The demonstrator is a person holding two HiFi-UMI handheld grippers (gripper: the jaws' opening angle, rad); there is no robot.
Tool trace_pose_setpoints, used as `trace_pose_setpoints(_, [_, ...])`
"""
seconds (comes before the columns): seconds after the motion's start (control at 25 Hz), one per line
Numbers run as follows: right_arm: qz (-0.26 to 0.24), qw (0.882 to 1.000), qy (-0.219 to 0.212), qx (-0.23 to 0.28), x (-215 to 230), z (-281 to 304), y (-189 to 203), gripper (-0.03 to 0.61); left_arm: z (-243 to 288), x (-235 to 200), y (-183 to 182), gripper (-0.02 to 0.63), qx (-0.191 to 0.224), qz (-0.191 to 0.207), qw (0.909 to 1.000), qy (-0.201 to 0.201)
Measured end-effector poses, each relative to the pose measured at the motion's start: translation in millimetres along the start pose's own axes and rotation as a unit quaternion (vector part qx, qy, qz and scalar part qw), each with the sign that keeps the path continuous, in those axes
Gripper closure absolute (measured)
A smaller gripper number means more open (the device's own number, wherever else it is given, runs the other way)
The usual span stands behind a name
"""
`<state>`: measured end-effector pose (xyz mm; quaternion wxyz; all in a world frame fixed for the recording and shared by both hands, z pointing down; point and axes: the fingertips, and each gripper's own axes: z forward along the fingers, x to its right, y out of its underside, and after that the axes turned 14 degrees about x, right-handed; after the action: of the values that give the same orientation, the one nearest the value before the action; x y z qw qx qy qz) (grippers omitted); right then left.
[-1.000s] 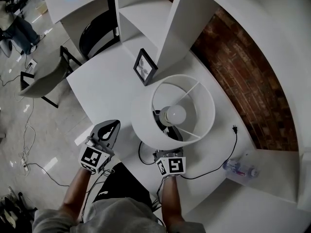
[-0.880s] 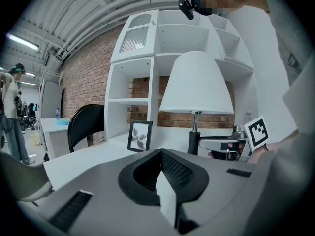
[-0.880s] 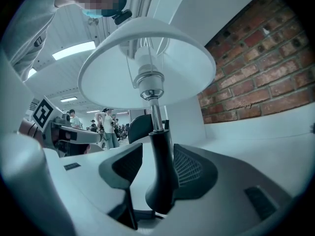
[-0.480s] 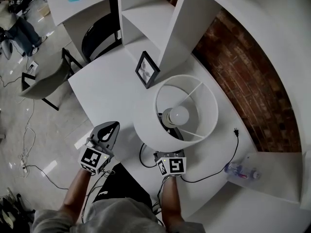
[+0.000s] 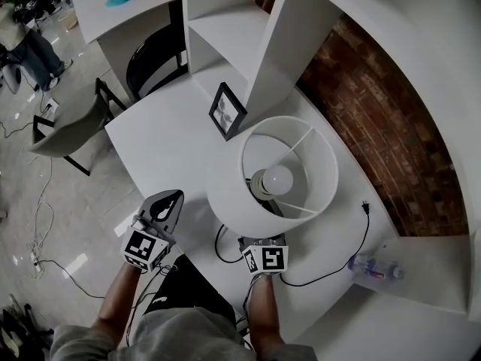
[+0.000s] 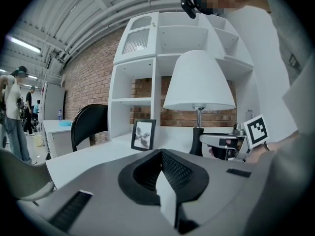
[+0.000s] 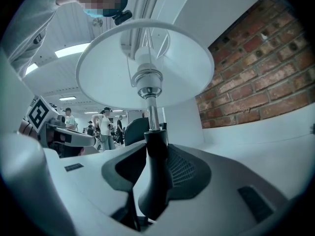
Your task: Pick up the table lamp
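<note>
The table lamp (image 5: 225, 194) stands on the white desk (image 5: 165, 141), with a wide white shade, a bare bulb (image 5: 276, 177) and a black stem (image 7: 153, 149). My right gripper (image 5: 263, 242) reaches level under the shade from the near side. Its jaws have just been closing and now sit against both sides of the black stem in the right gripper view, my right gripper (image 7: 157, 154). My left gripper (image 5: 173, 196) hovers left of the lamp, apart from it, jaws together and empty. The left gripper view shows the whole lamp (image 6: 199, 82) ahead to the right.
A black picture frame (image 5: 225, 107) leans behind the lamp, before a white shelf unit (image 5: 225, 21). The lamp's black cord (image 5: 331, 265) trails right toward a plastic bottle (image 5: 373, 265). A brick wall (image 5: 376, 111) lies right; a chair (image 5: 68, 122) stands left of the desk.
Neither hand nor the lamp has visibly moved; only the head view has drifted slightly.
</note>
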<state>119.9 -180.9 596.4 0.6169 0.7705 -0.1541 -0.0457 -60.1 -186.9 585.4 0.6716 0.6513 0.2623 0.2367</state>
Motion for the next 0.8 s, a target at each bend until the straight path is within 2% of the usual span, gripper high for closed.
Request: trace_pose_setpoints(0.8, [-0.007,1.0,-0.002,0.013,-1,2,0,0.436,-12,-9,9,0.611,-0.003,-0.004,1.0,-0.008])
